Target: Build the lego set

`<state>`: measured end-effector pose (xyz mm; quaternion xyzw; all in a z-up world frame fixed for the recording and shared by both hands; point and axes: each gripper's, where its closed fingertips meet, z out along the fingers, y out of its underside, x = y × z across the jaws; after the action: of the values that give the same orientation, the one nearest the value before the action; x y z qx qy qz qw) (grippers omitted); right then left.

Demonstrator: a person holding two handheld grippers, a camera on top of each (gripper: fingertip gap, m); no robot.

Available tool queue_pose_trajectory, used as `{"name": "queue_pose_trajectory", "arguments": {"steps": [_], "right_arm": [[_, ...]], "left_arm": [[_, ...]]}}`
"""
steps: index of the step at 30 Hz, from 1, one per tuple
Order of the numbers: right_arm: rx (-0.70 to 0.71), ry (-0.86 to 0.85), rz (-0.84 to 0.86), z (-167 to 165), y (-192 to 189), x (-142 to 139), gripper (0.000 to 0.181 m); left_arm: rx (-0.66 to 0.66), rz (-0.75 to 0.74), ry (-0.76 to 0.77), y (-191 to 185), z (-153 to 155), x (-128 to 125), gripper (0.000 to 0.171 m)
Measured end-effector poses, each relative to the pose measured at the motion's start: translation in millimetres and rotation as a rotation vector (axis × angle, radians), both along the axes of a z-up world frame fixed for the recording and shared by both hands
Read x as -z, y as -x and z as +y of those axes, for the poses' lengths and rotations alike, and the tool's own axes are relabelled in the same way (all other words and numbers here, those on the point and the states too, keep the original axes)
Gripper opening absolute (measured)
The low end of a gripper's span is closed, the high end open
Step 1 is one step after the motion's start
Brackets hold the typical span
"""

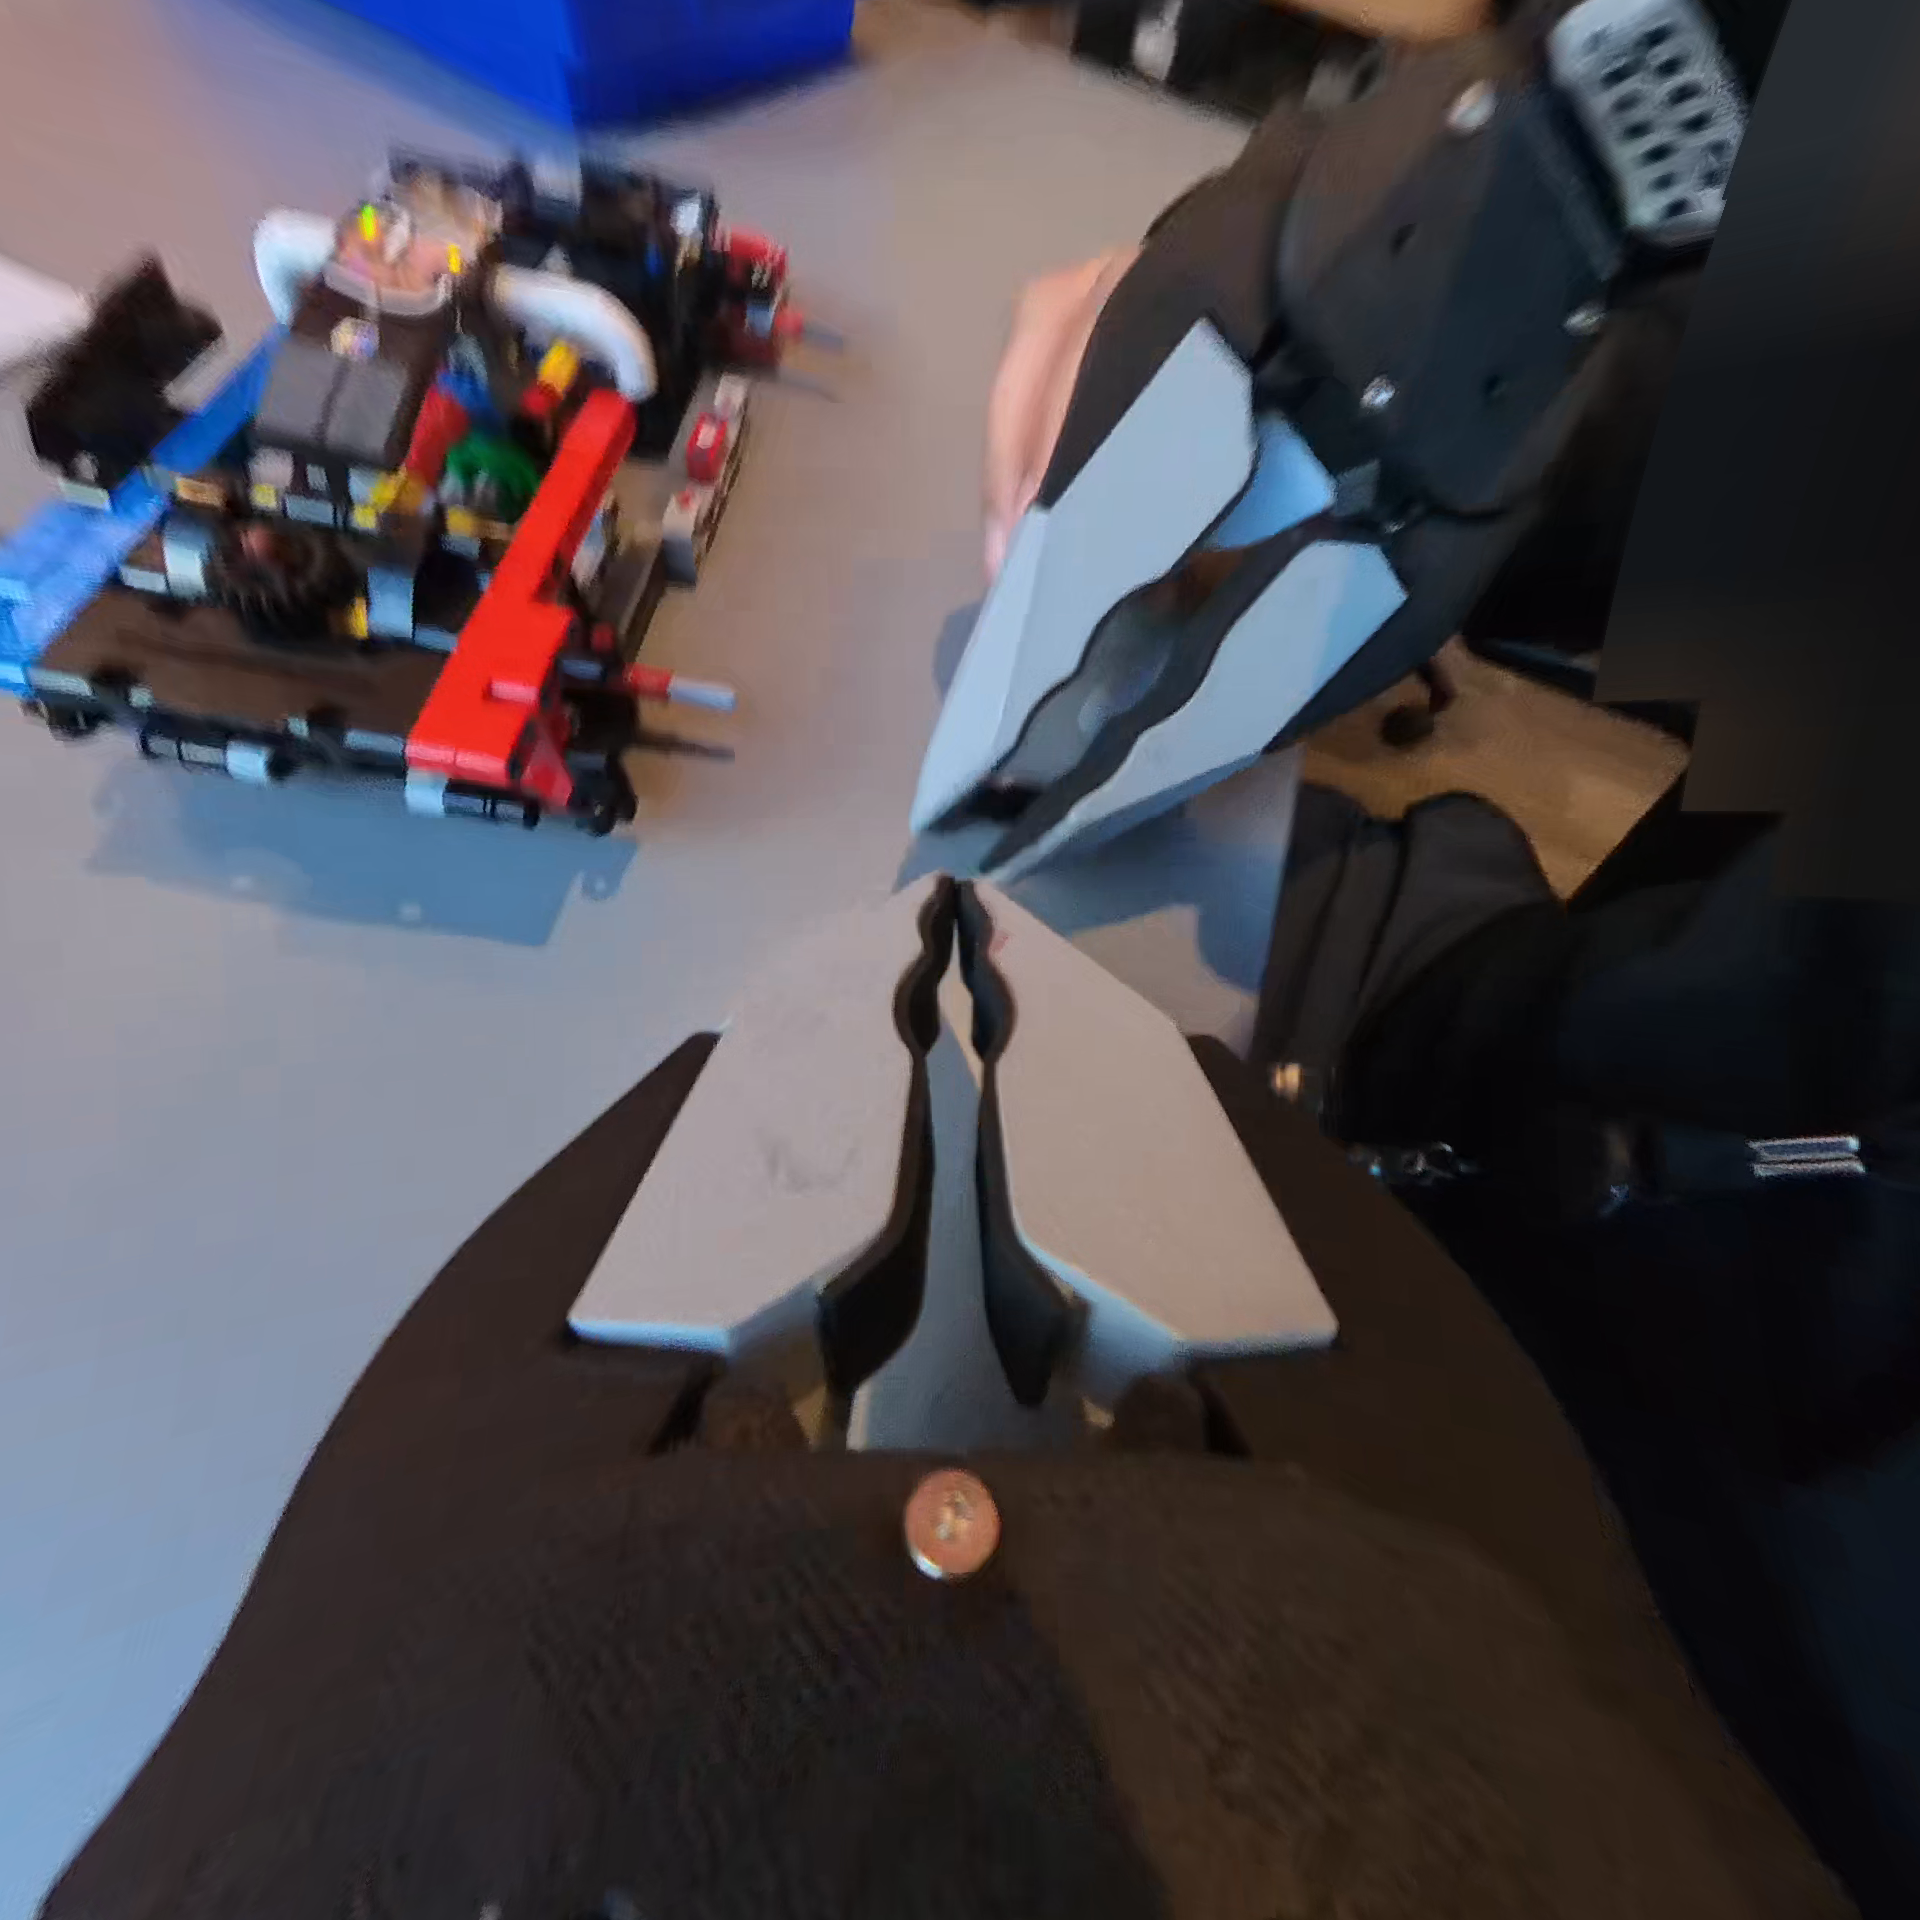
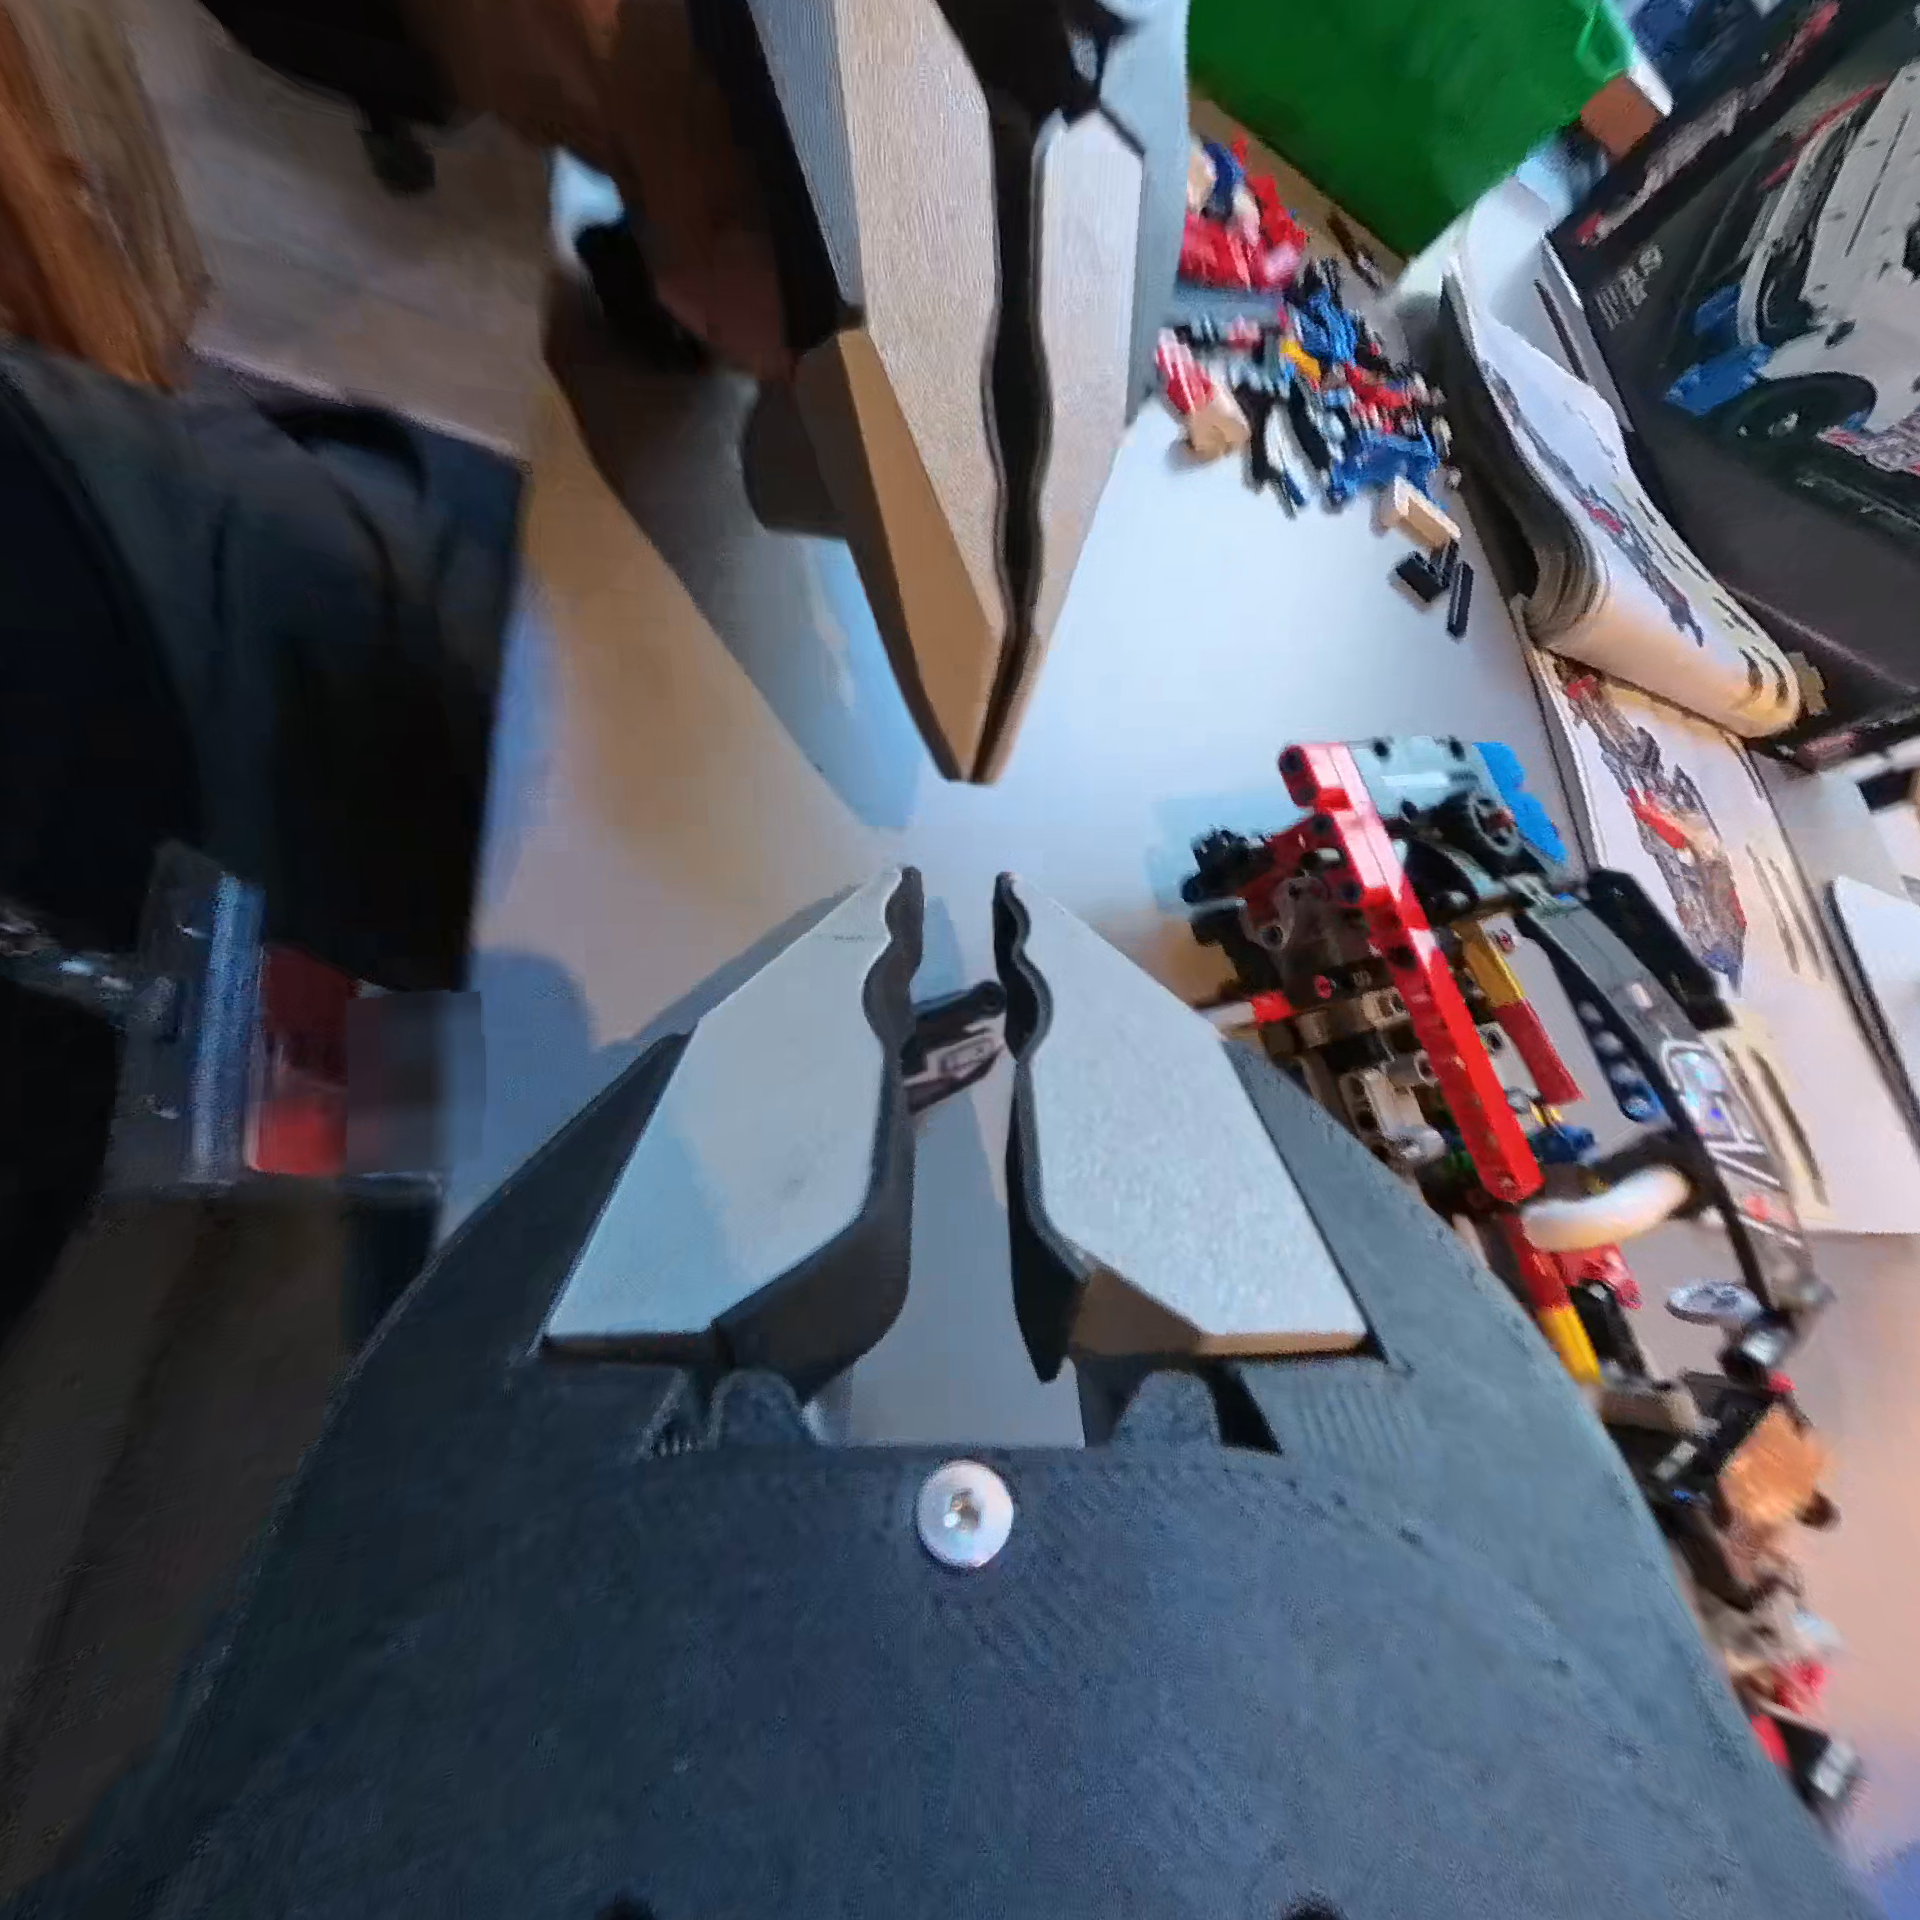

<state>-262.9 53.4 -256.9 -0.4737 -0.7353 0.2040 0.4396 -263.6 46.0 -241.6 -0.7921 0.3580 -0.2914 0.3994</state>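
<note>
The part-built lego model (image 1: pixel 364 520), black with a red beam, blue side and white arches, stands on the grey table at the upper left; it also shows in the right wrist view (image 2: pixel 1455 1039) at the right. My left gripper (image 1: pixel 956 891) is shut with nothing visible between its fingers. My right gripper (image 2: pixel 956 894) has its jaws slightly apart, closed on a small black lego piece (image 2: pixel 951 1039) with a pale printed face. The two grippers face each other tip to tip, nearly touching, above the table to the right of the model; the right gripper (image 1: pixel 971 831) and the left gripper (image 2: pixel 977 774) each show in the other's view.
A pile of loose red, blue and black pieces (image 2: pixel 1309 364) lies farther along the table. An instruction booklet (image 2: pixel 1621 582) and a dark set box (image 2: pixel 1766 312) lie beyond the model. A blue box (image 1: pixel 623 52) is behind it. A black bag (image 1: pixel 1455 987) sits beside the table's edge. My two grippers' fingertips are within a few centimetres of each other.
</note>
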Motion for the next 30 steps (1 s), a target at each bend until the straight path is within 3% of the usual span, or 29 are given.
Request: {"name": "queue_pose_trajectory", "arguments": {"steps": [3,6,10,13,16,20,24,30], "right_arm": [[0.035,-0.117,-0.049,19,-3,11,0.017],[0.068,-0.196,0.062,36,-10,-6,0.012],[0.237,-0.031,0.135,65,-47,-39,0.015],[0.334,0.246,0.181,62,-72,-47,0.027],[0.369,0.428,0.15,39,-76,-30,0.043],[0.381,0.305,0.024,33,-72,-4,0.05],[0.359,0.434,-0.031,18,-57,7,0.06],[0.419,0.376,-0.071,24,-47,14,0.069]], "left_arm": [[-0.027,0.07,0.066,9,10,15,0.0],[-0.034,0.078,0.095,12,16,18,0.0],[-0.018,0.058,0.135,11,15,20,0.0],[-0.002,0.083,0.12,9,13,21,0.0],[0.025,0.127,0.101,6,10,25,0.0],[0.05,0.163,0.065,2,8,26,0.0],[0.003,0.165,0.011,5,13,22,0.0],[-0.044,0.158,-0.05,8,19,15,0.0]]}}
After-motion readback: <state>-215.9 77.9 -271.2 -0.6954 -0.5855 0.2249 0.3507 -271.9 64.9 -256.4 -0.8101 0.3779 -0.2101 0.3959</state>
